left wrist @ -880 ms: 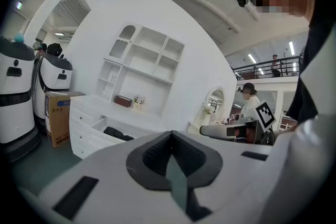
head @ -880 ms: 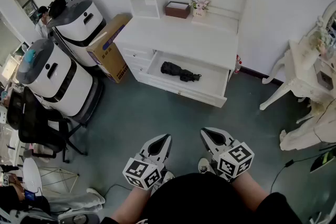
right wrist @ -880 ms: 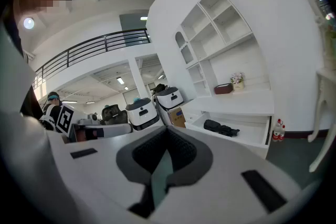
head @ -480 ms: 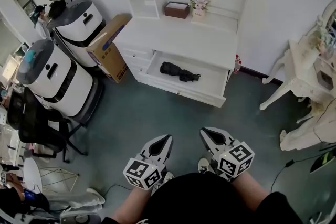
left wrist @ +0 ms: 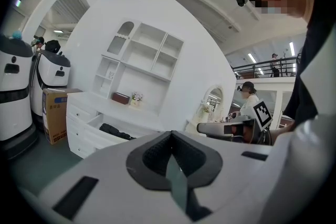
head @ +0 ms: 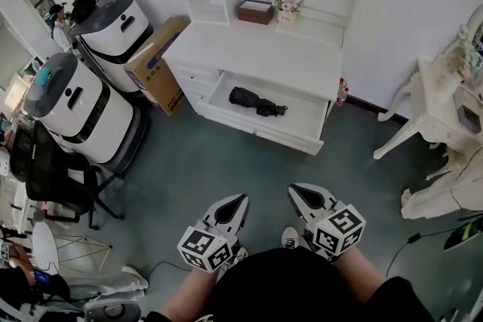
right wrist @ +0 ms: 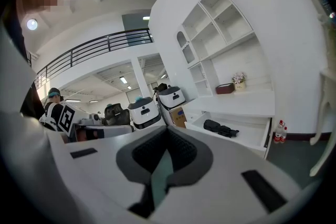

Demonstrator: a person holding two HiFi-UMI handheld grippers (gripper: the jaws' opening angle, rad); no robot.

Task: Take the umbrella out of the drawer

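Note:
A folded black umbrella lies in the open white drawer of a white cabinet; it also shows small in the left gripper view and the right gripper view. Both grippers are held close to the person's body, far from the drawer across the grey floor. My left gripper has its jaws together with nothing between them. My right gripper is likewise shut and empty. Each gripper sees the other one beside it.
Two white-and-black robot units and a cardboard box stand left of the cabinet. A white ornate table is at the right. A brown box and flowers sit on the cabinet shelf. Black chair at left.

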